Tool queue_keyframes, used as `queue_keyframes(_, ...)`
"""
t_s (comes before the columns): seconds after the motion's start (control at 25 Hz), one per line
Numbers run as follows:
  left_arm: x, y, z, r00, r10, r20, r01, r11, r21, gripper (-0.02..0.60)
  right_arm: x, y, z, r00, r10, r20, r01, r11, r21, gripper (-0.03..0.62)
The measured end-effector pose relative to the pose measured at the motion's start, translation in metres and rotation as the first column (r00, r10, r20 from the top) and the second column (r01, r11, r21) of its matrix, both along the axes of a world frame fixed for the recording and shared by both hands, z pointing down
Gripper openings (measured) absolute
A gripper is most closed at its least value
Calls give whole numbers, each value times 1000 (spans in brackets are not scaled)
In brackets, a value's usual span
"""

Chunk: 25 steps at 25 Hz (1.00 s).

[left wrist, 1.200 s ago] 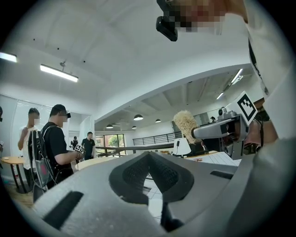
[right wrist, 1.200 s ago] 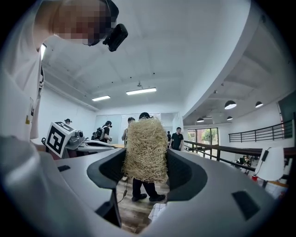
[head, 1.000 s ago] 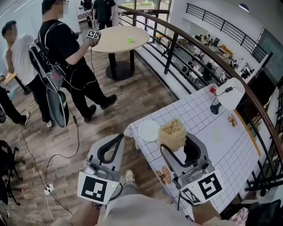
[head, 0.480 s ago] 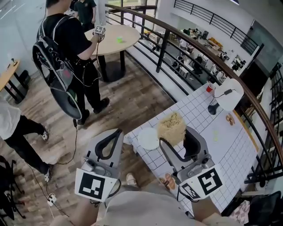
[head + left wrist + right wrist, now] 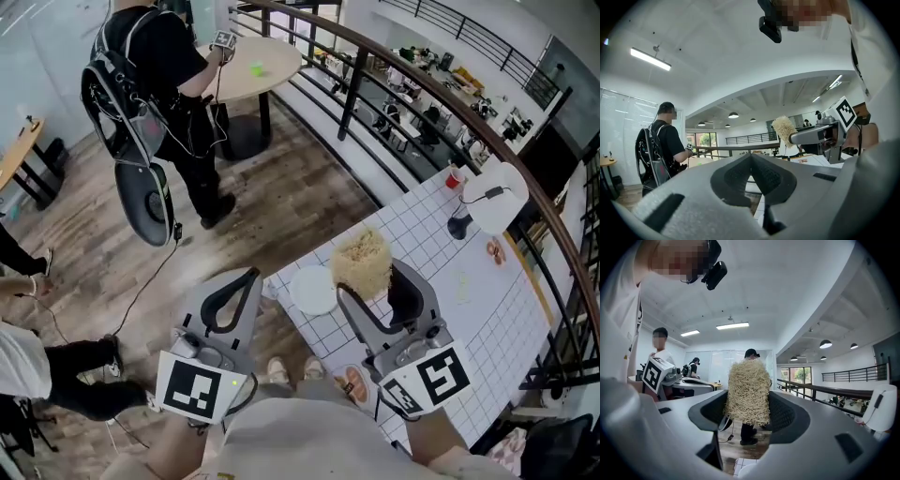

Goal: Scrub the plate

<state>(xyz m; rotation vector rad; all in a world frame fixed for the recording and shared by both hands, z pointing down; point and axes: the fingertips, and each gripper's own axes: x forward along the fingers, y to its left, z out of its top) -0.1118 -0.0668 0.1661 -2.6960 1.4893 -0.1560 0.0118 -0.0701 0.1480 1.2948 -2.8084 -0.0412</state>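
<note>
Right gripper (image 5: 370, 281) clamped on the soft scrubber (image 5: 361, 261), left gripper (image 5: 248, 277) closed empty, plate (image 5: 314, 290) lying at the bench (image 5: 441, 272) corner: stiff, probably slick, likely best pinned by its rim.

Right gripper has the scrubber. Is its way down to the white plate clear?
Probably yes. The right gripper holds the straw scrubber right beside the white plate at the table corner. Nothing lies on the plate, and the shut, empty left gripper sits off the table's edge.
</note>
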Motion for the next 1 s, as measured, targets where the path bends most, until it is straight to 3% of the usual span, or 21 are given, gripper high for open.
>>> queue_keyframes(0.32, 15, -14, 27, 999, 37, -11, -38, 992, -121, 12, 9, -13, 20, 1000, 0, -21, -1, 999, -39, 264)
queue_keyframes(0.48, 17, -26, 45, 998, 70, 9, -68, 989, -129, 14, 9, -22, 34, 999, 0, -36, -2, 998, -57, 264)
queue_keyframes(0.64, 24, -38, 69, 996, 79, 27, -71, 972, -223, 15, 9, -34, 55, 999, -6, -43, 2, 995, -97, 264)
queue_keyframes(0.8, 29, -56, 99, 991, 114, 69, -93, 964, -250, 15, 10, -51, 80, 999, -1, -33, -4, 989, -146, 265)
queue_keyframes(0.92, 31, -66, 125, 990, 124, 68, -98, 946, -310, 20, 11, -62, 100, 998, 12, -57, -22, 986, -168, 264)
queue_keyframes(1.0, 36, -71, 144, 985, 147, 91, -107, 932, -346, 71, 13, -68, 115, 998, 13, -68, -25, 983, -183, 264)
